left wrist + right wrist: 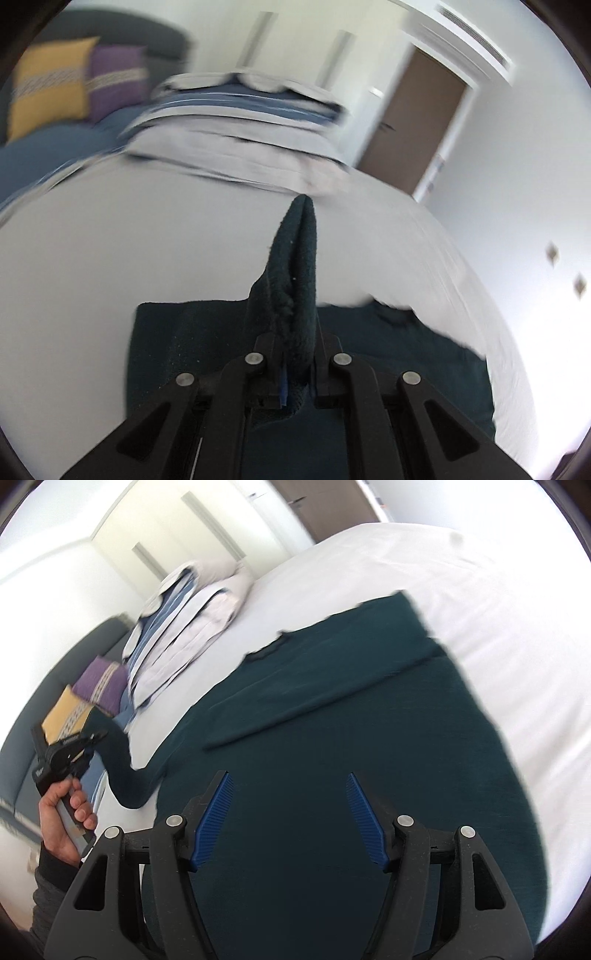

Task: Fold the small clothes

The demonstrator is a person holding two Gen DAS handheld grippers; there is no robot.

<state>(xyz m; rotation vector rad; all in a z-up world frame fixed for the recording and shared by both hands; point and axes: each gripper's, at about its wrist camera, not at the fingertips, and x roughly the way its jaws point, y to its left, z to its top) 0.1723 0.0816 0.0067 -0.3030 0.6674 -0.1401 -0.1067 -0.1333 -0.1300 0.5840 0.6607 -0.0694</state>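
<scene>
**Two grippers, one dark green garment on the bed**

One dark green garment (pixel 332 709) lies spread on the white bed (pixel 424 568), covering much of the near part of the sheet. One fold of it runs as a diagonal flap across its middle.

The left gripper (pixel 295 354) is clenched on a fold of this garment (pixel 295 266): the cloth stands up between its closed jaws as a narrow peak, with the rest of the fabric lying flat on the sheet below. From the right wrist view, the same gripper (pixel 92 738) sits off the bed's left edge, held by the person's left hand (pixel 64 812), and a sleeve-like strip of the garment stretches from the main cloth up to its jaws, lifted off the sheet.

The right gripper (pixel 290 819) hovers over the near part of the garment with its jaws apart. Its blue pads (pixel 214 819) are both bare and nothing is caught between them.

Several folded bedclothes, white and blue-striped, are stacked as a pile (pixel 184 627) toward the far left corner of the bed. Beside the bed, a yellow cushion (pixel 64 720) and a purple cushion (pixel 101 683) rest on a dark sofa (pixel 122 33). A brown door (pixel 413 118) shows in the white wall beyond.
</scene>
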